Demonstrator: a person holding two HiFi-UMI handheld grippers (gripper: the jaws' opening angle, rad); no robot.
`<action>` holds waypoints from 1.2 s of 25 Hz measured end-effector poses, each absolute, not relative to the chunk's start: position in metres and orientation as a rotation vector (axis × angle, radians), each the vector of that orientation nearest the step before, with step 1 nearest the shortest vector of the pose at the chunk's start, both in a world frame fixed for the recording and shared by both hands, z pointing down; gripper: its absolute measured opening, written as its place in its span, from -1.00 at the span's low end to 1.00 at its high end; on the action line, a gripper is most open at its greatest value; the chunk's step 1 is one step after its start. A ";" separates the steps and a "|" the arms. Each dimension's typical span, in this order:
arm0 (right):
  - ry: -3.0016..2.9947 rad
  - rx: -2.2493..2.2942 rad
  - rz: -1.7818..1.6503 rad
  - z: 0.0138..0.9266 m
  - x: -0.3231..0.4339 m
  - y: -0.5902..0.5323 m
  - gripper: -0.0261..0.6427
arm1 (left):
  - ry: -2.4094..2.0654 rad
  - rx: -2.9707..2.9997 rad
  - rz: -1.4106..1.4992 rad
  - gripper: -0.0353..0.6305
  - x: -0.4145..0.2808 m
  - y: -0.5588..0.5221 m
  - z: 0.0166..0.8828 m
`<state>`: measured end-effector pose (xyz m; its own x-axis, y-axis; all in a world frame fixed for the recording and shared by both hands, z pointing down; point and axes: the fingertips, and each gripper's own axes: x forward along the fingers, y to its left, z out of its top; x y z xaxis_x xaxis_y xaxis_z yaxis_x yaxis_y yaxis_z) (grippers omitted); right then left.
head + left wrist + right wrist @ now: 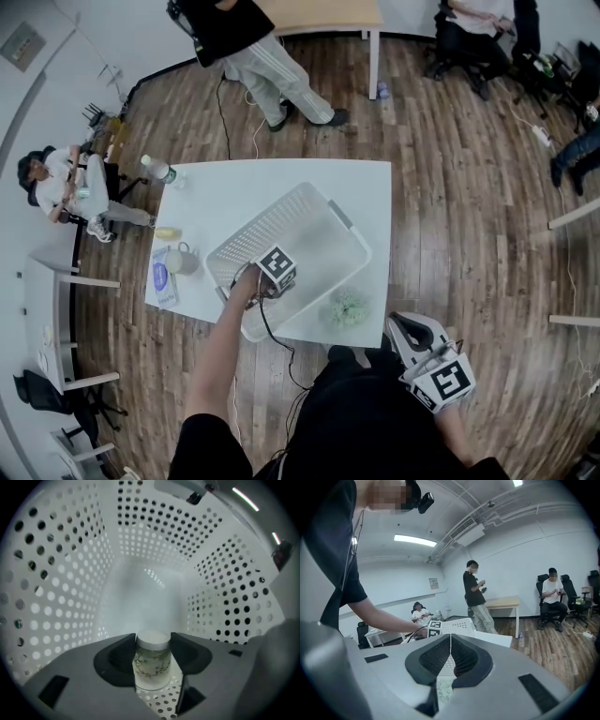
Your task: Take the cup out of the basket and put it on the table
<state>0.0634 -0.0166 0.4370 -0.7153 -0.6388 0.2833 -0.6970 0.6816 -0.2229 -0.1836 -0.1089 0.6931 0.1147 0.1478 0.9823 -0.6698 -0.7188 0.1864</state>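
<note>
Left claw (153, 643) points nose-down inside the basket (70, 573). The cup (152, 670) stands upright between its pads on the basket floor. Jaws are set wide; the pads look to meet both sides of the cup, with no gap visible. Cup not lifted.

Right claw (450, 654): jaws pressed together, nothing in them, held off the near edge of the desk (244, 187).

Step in hand, as I judge it: firm the grip, then lift.
- Squeeze the straight wall below the pale top.
- Keep the claw vertical.
- Rise straight until clear of the rim, since the basket walls stand close around the claw.
- Only then carry sideways to bare desk.

Materials:
- Cup: short cylinder with a white top band and a see-through wall printed with leafy sprigs. Probably smooth, so it may slip.
- Basket: rigid white plastic with round perforations and sloped walls.
- Pads: dark, finely gridded.
</note>
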 end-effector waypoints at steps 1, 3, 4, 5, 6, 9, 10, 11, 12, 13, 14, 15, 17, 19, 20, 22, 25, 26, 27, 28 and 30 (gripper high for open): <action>-2.712 1.084 0.469 0.437 0.063 -0.016 -0.85 | -0.547 1.824 1.630 -0.17 -0.178 -0.115 0.683; -2.719 1.074 0.462 0.437 0.060 -0.015 -0.85 | -0.619 1.928 1.533 -0.17 -0.165 -0.125 0.662; -2.723 1.069 0.458 0.436 0.059 -0.014 -0.85 | -0.674 1.988 1.489 -0.17 -0.160 -0.132 0.650; -2.727 1.064 0.454 0.434 0.058 -0.013 -0.85 | -0.749 2.058 1.448 -0.17 -0.156 -0.142 0.637; -2.730 1.059 0.449 0.433 0.057 -0.012 -0.85 | -0.836 2.133 1.401 -0.17 -0.152 -0.152 0.622; -2.740 1.041 0.435 0.432 0.053 -0.009 -0.85 | -1.077 2.335 1.228 -0.18 -0.136 -0.170 0.569; -2.744 1.033 0.431 0.431 0.052 -0.008 -0.85 | -1.140 2.392 1.171 -0.18 -0.131 -0.170 0.552; -2.750 1.025 0.427 0.431 0.050 -0.007 -0.85 | -1.194 2.444 1.118 -0.18 -0.126 -0.169 0.535; -2.755 1.017 0.422 0.430 0.049 -0.006 -0.85 | -1.241 2.491 1.064 -0.18 -0.121 -0.167 0.519; -2.759 1.009 0.418 0.429 0.048 -0.006 -0.85 | -1.283 2.533 1.008 -0.18 -0.116 -0.164 0.502; -2.763 1.001 0.413 0.428 0.047 -0.005 -0.85 | -1.320 2.569 0.949 -0.18 -0.112 -0.161 0.487; -2.768 0.993 0.409 0.427 0.045 -0.004 -0.85 | -1.353 2.600 0.888 -0.18 -0.108 -0.156 0.472; -2.777 0.979 0.400 0.426 0.044 -0.002 -0.85 | -1.401 2.646 0.750 -0.18 -0.099 -0.146 0.443; -2.782 0.967 0.391 0.426 0.042 -0.001 -0.85 | -1.427 2.668 0.588 -0.18 -0.092 -0.134 0.417; -2.782 0.964 0.386 0.426 0.042 -0.001 -0.85 | -1.433 2.668 0.501 -0.18 -0.089 -0.127 0.406; -2.779 0.967 0.362 0.426 0.040 -0.002 -0.84 | -1.439 2.647 0.332 -0.18 -0.083 -0.112 0.387; -2.749 0.963 0.270 0.427 0.034 -0.004 -0.84 | -1.446 2.612 0.170 -0.18 -0.074 -0.088 0.374; -2.730 0.947 0.235 0.428 0.030 -0.004 -0.82 | -1.440 2.612 0.152 -0.18 -0.070 -0.080 0.374; -2.713 0.922 0.202 0.430 0.026 -0.004 -0.73 | -1.429 2.618 0.148 -0.18 -0.064 -0.071 0.374; -2.702 0.895 0.168 0.430 0.020 -0.003 -0.51 | -1.413 2.628 0.152 -0.18 -0.058 -0.063 0.375; -2.690 0.840 0.088 0.428 0.010 -0.001 -0.21 | -1.381 2.643 0.165 -0.18 -0.043 -0.046 0.377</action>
